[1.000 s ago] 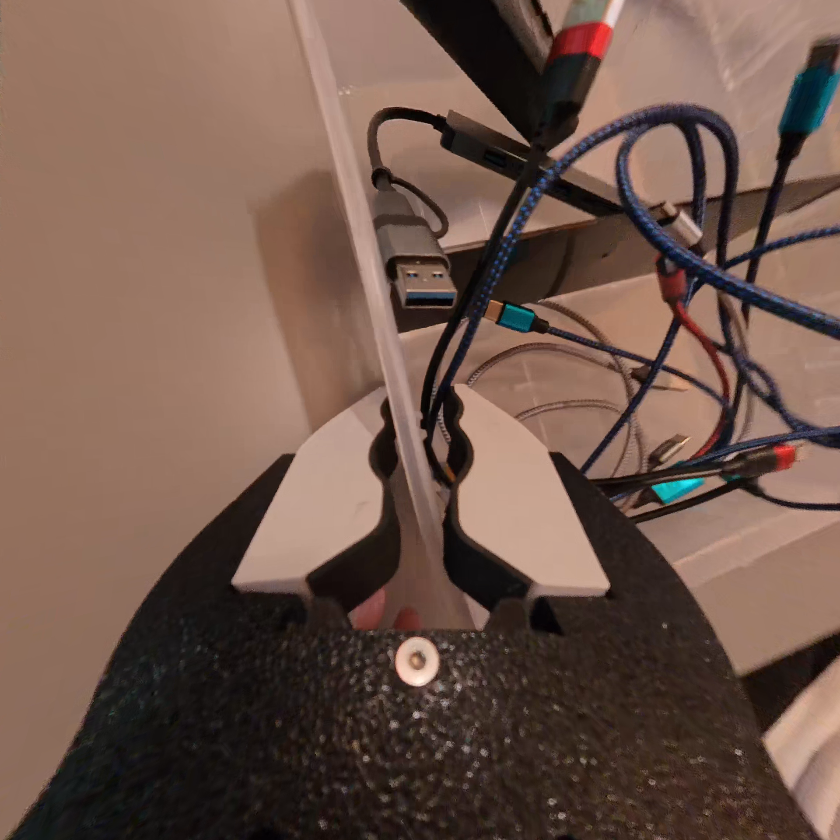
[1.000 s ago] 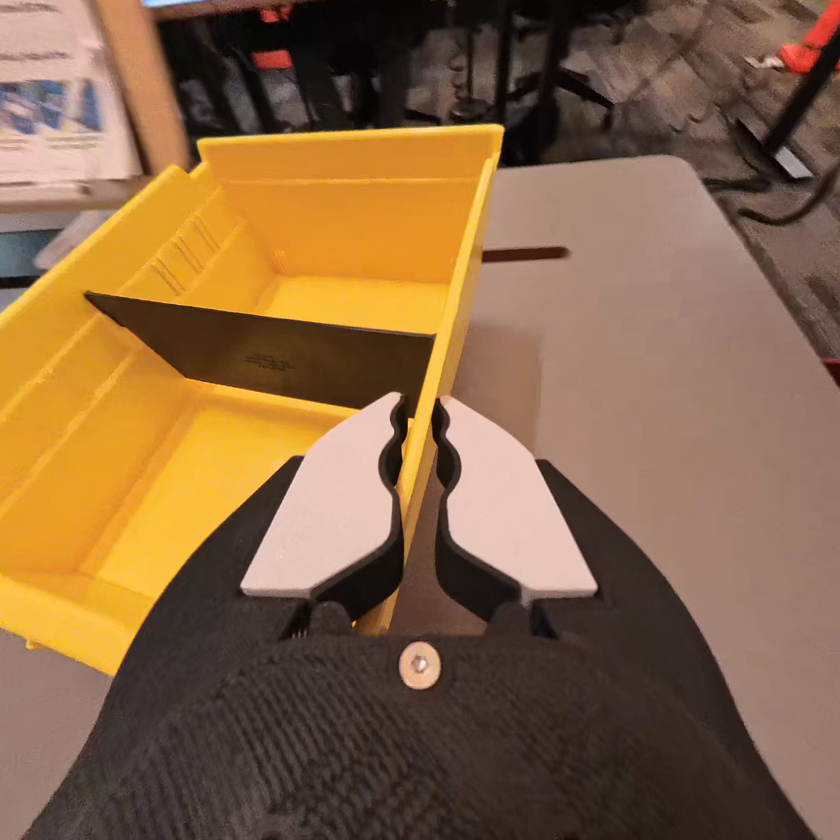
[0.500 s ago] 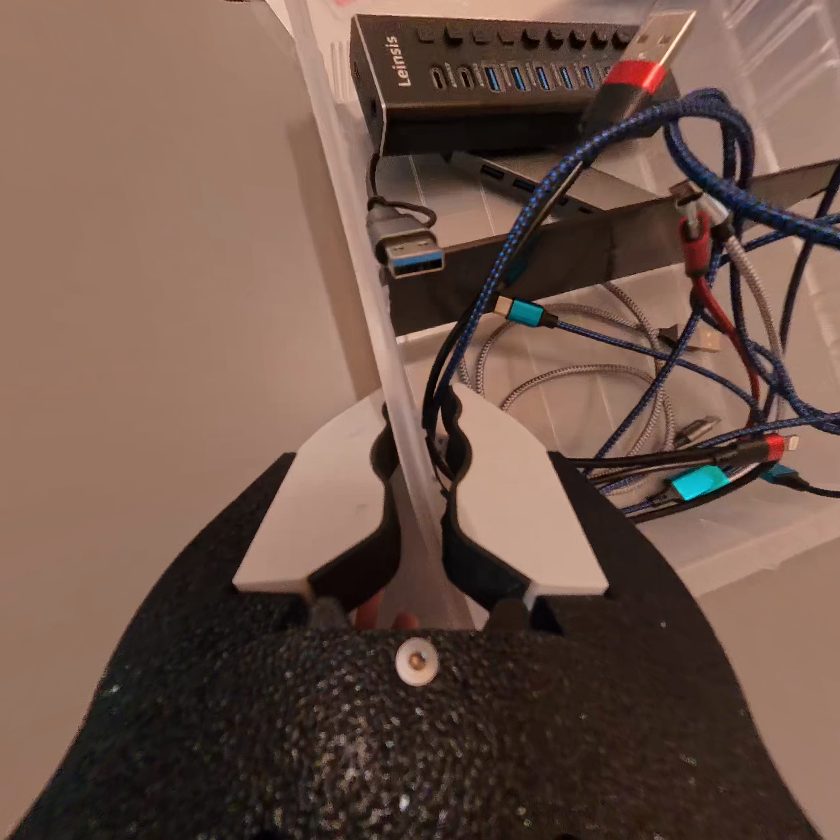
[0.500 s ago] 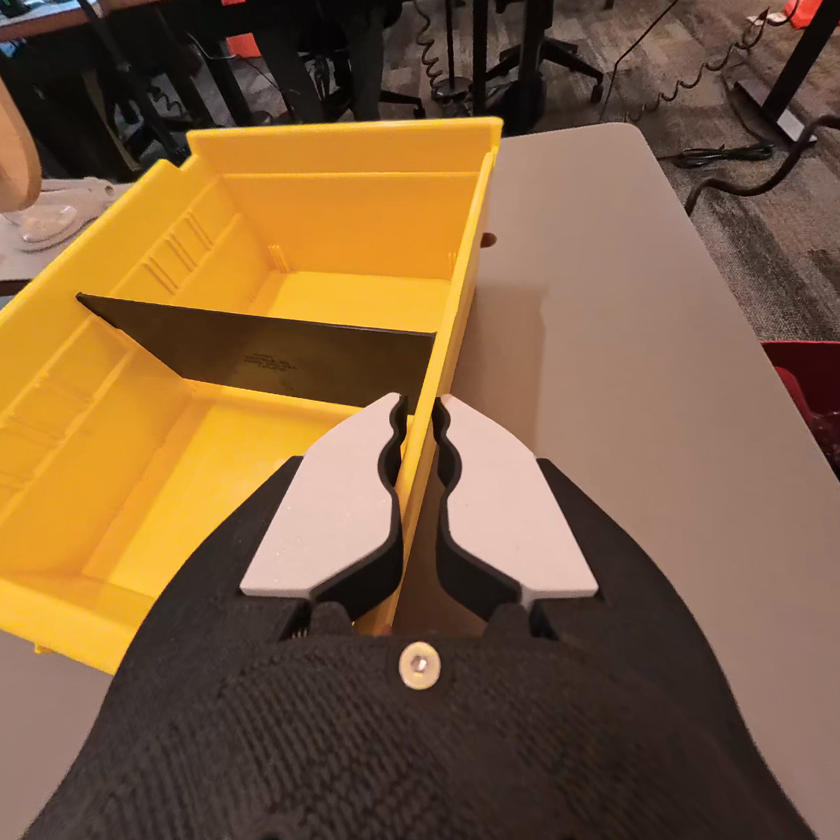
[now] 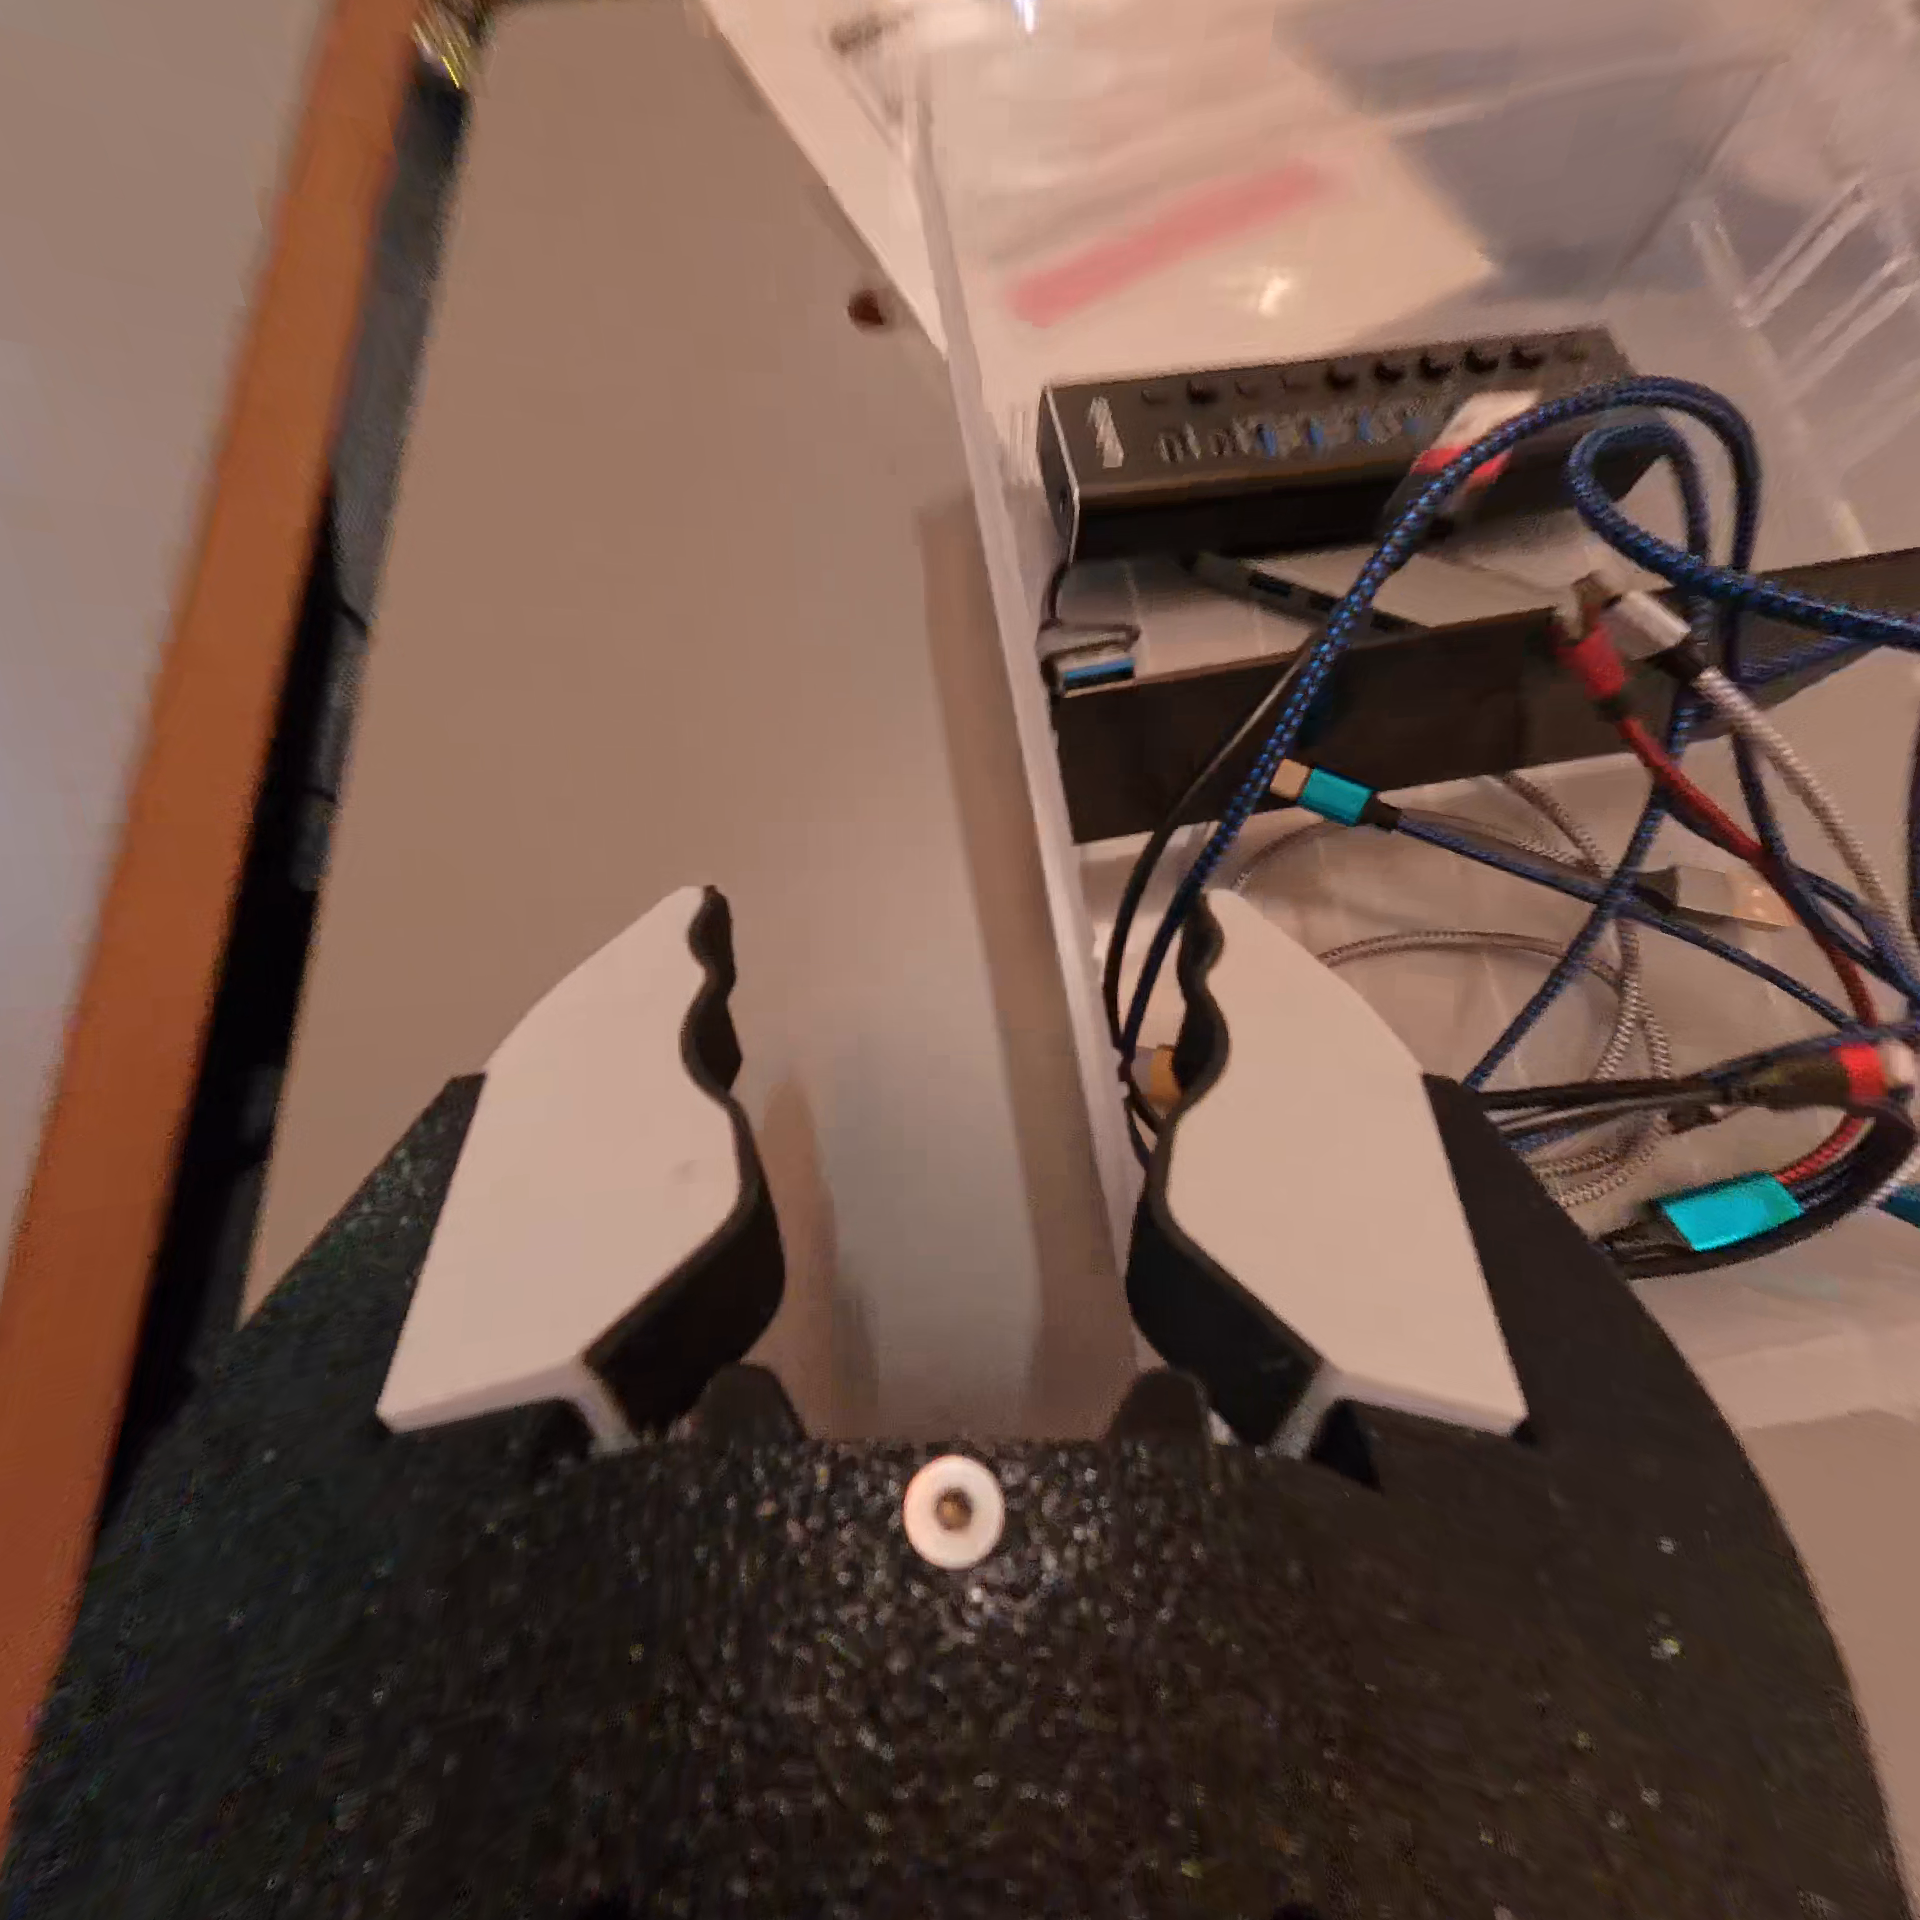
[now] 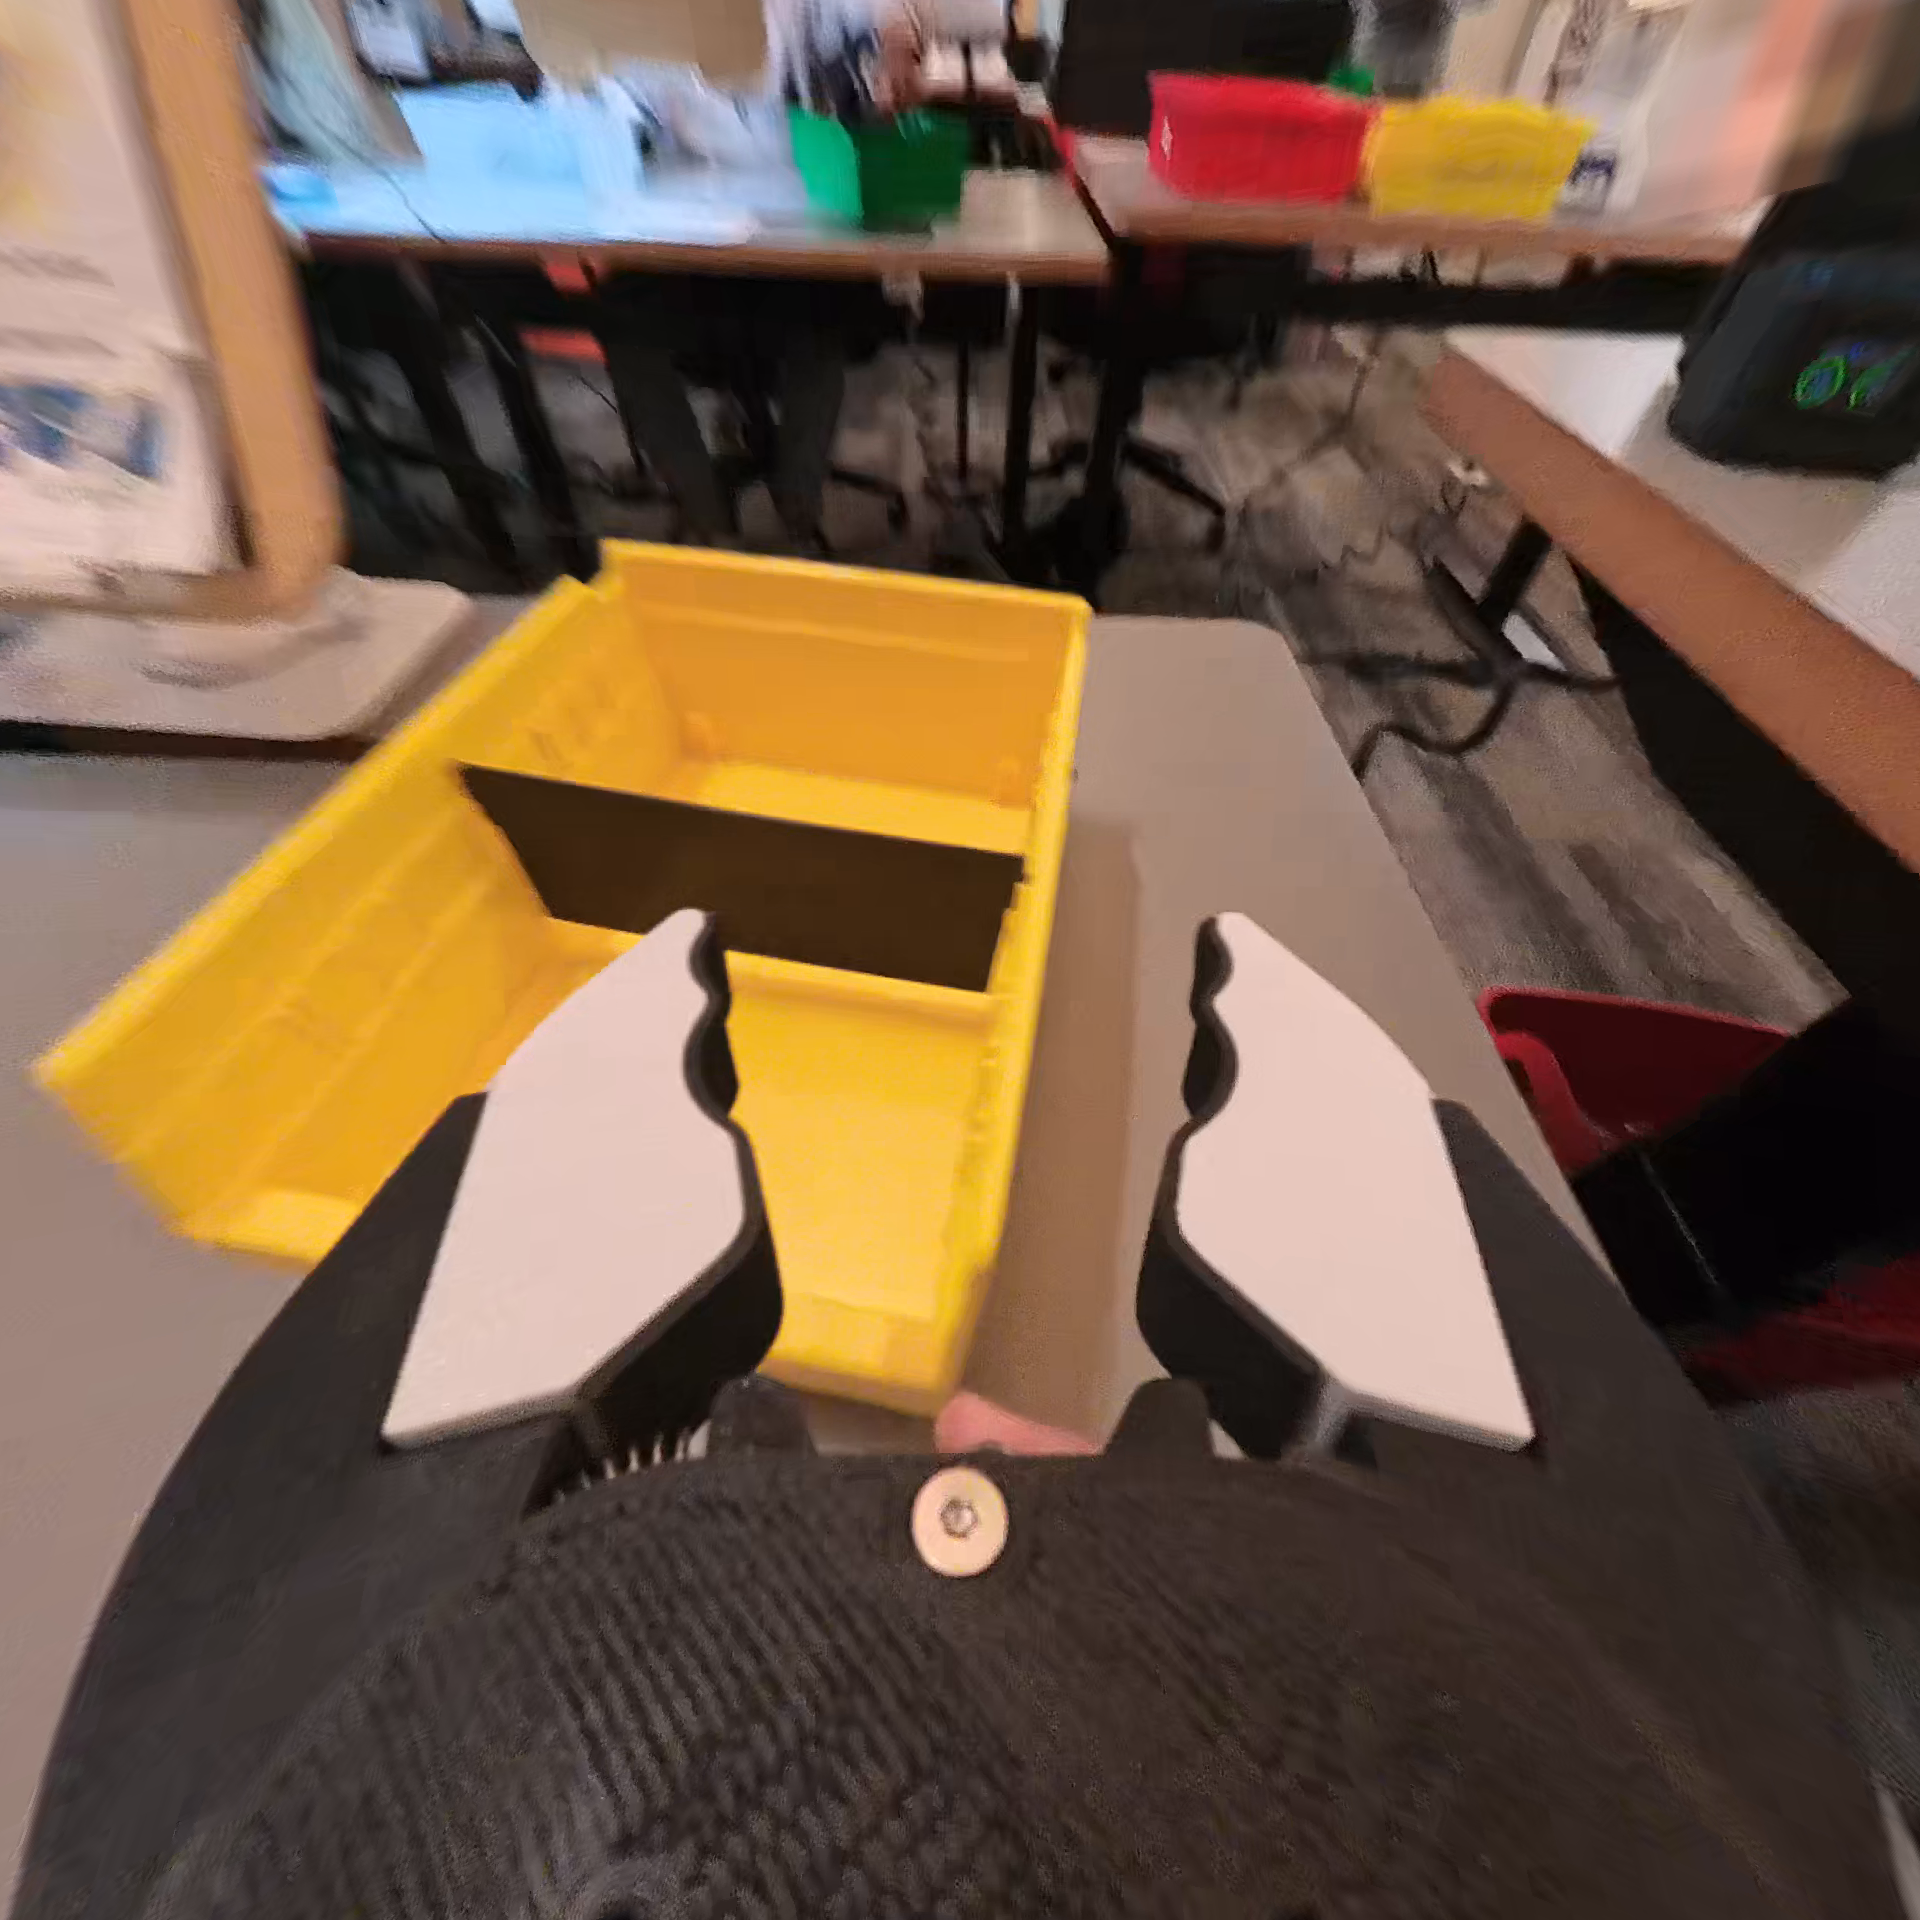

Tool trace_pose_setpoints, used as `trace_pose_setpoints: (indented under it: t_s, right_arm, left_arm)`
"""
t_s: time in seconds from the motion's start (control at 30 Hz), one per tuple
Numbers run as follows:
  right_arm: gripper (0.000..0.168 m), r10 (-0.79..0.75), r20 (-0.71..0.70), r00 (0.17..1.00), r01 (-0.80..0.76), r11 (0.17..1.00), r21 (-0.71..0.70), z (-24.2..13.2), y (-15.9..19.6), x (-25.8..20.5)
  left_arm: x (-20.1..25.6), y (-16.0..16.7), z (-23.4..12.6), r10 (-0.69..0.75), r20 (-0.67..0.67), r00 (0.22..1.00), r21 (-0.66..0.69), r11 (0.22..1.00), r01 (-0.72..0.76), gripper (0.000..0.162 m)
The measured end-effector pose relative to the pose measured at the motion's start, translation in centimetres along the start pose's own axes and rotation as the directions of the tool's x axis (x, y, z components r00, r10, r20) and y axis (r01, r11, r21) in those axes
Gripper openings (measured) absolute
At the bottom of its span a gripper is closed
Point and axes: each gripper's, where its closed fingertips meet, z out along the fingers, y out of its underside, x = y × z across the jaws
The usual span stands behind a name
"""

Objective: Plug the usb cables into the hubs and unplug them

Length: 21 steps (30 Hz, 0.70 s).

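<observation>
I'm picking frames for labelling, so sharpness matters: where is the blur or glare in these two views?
Left wrist view: the black hub is motion-smeared, its ports unreadable, and the clear bin shows glare at the top; the nearer cables are sharper. Right wrist view: the background tables are heavily blurred, the yellow bin slightly soft; the right gripper is crisp, wide-angle bending throughout.

My left gripper (image 5: pixel 956 914) stood spread wide over the clear bin's side wall (image 5: pixel 1049 894), gripping nothing. Inside the bin I saw a black hub (image 5: pixel 1226 457) behind a dark divider (image 5: pixel 1403 717), with tangled blue braided cables (image 5: pixel 1288 686) looping nearer my right finger (image 5: pixel 1299 1143).
</observation>
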Motion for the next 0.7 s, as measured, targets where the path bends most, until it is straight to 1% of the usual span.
trace_pose_setpoints:
  t_s: [0.07, 0.1, 0.2, 0.27, 0.37, 0.47, 0.6, 0.7]
  right_arm:
    - [0.101, 0.03, 0.071, 0.997, -0.035, 0.997, 0.068, -2.4, -1.6, -2.5]
    - [0.105, 0.05, 0.112, 0.992, -0.06, 0.994, 0.091, -3.4, -2.1, -3.9]
    - [0.107, 0.07, 0.257, 0.964, -0.107, 0.985, 0.136, -5.6, -3.1, -8.6]
    - [0.107, 0.044, 0.309, 0.95, -0.101, 0.98, 0.172, -6.6, -3.4, -11.5]
    - [0.105, 0.01, 0.38, 0.925, -0.087, 0.978, 0.187, -7.4, -3.0, -15.8]
    - [0.103, -0.026, 0.446, 0.895, -0.057, 0.984, 0.171, -7.6, -2.0, -19.5]
    - [0.098, -0.105, 0.494, 0.863, 0.014, 0.983, 0.184, -7.6, -1.5, -23.1]
    - [0.096, -0.162, 0.517, 0.84, 0.073, 0.98, 0.187, -7.6, -1.1, -25.0]
  left_arm:
    - [0.2, -1.3, -1.9, 0.026, 0.036, 0.999, 0.083, 0.996, -0.029, 0.083]
    - [0.3, -2.1, -3.0, 0.023, 0.059, 0.998, 0.132, 0.991, -0.03, 0.083]
    - [1.4, -3.4, -6.2, 0.023, 0.051, 0.998, 0.248, 0.968, -0.035, 0.084]
    - [2.7, -3.6, -7.7, 0.041, -0.005, 0.999, 0.291, 0.956, -0.038, 0.083]
    - [4.2, -3.2, -9.0, 0.043, -0.124, 0.991, 0.283, 0.959, -0.006, 0.083]
    - [4.6, -2.6, -10.1, 0.048, -0.189, 0.981, 0.247, 0.969, 0.0, 0.081]
    - [4.6, -2.2, -10.4, 0.154, -0.197, 0.968, 0.178, 0.977, -0.119, 0.077]
    - [4.7, -2.9, -9.8, 0.236, -0.182, 0.955, 0.137, 0.968, -0.213, 0.077]
